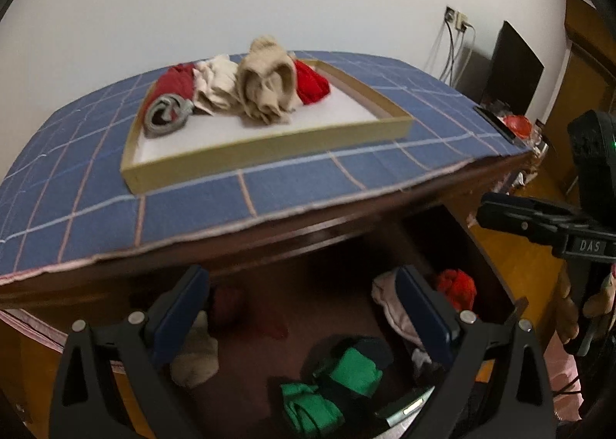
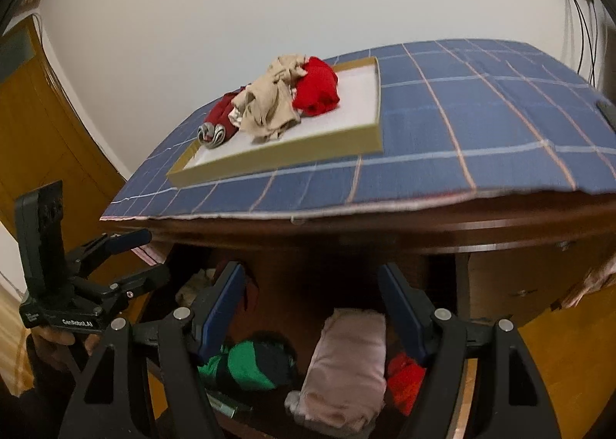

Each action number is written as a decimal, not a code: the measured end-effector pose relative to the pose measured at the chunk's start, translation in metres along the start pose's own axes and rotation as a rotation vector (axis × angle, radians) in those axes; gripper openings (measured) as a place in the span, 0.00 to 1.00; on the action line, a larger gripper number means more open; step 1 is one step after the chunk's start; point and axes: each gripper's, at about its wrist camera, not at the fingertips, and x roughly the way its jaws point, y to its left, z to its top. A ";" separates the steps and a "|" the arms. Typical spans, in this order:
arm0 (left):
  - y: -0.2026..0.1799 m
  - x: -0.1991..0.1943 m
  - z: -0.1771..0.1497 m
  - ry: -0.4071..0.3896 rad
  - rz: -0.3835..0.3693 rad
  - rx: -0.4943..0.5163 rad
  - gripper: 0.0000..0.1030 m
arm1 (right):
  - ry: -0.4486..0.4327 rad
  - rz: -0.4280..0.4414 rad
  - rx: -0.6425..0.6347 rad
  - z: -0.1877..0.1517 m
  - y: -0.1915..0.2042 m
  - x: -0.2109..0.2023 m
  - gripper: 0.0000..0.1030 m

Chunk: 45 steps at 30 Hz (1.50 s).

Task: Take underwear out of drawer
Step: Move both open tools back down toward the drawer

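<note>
Both claws hang over the open drawer (image 2: 346,323) below the front edge of the table, and both stand spread with nothing between their pads. The left gripper (image 1: 304,308) points into the drawer's dim middle; a green piece (image 1: 331,381) lies near the drawer's front, a beige one (image 1: 196,354) toward its left side, and a pink piece (image 1: 389,304) with a red one (image 1: 456,285) toward its right side. The right gripper (image 2: 312,308) hovers with the pink folded underwear (image 2: 346,362) showing between its fingers (whether a pad touches it is hard to say, the picture being blurred). On the blue checked cloth (image 1: 308,185) a shallow tray (image 1: 269,148) holds a heap of red, white, beige and grey garments (image 1: 265,81) along its far edge.
</note>
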 end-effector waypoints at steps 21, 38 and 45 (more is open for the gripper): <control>-0.025 0.008 -0.060 0.028 0.069 0.003 0.96 | -0.067 -0.096 0.067 -0.076 0.002 0.000 0.72; -0.035 0.016 -0.090 0.049 0.121 0.008 0.96 | -0.091 -0.160 0.022 -0.108 0.022 0.002 0.72; -0.033 0.021 -0.096 0.070 0.123 -0.006 0.96 | -0.091 -0.176 0.076 -0.113 0.014 0.000 0.72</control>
